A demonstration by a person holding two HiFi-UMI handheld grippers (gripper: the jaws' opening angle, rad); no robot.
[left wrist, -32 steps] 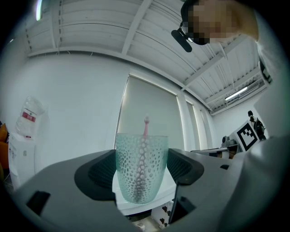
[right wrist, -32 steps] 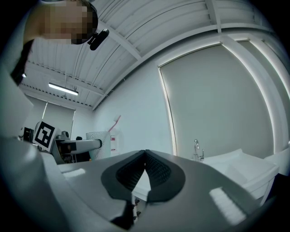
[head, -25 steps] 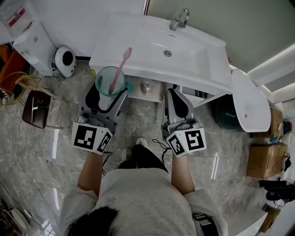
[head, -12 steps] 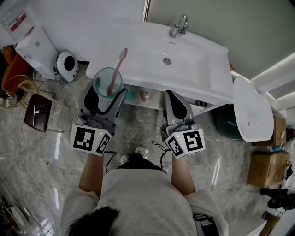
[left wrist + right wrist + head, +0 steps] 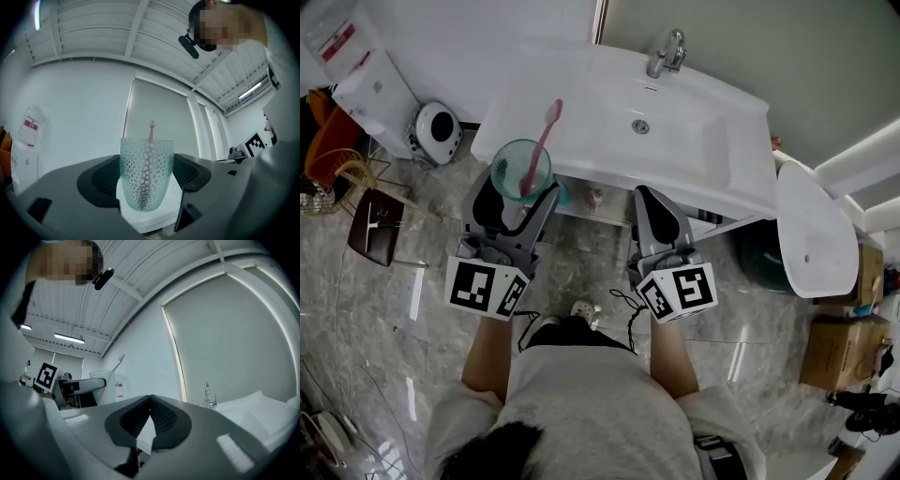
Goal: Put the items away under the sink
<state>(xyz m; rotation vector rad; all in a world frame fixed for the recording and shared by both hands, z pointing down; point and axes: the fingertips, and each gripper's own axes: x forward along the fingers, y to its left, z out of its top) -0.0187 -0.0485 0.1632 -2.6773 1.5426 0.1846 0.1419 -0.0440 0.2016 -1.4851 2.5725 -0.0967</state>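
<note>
Currently your left gripper [image 5: 517,208] is clamped on the green cup [image 5: 146,174], one jaw on each side, just short of the sink [image 5: 581,103] front edge. The pink toothbrush [image 5: 541,141] sits loose inside, leaning forward, well above the rim. Go under the basin at this height and it likely clips the edge and flips out. Tilt the cup and it slides. Your right gripper [image 5: 149,414] is closed on nothing, beside the left.
</note>
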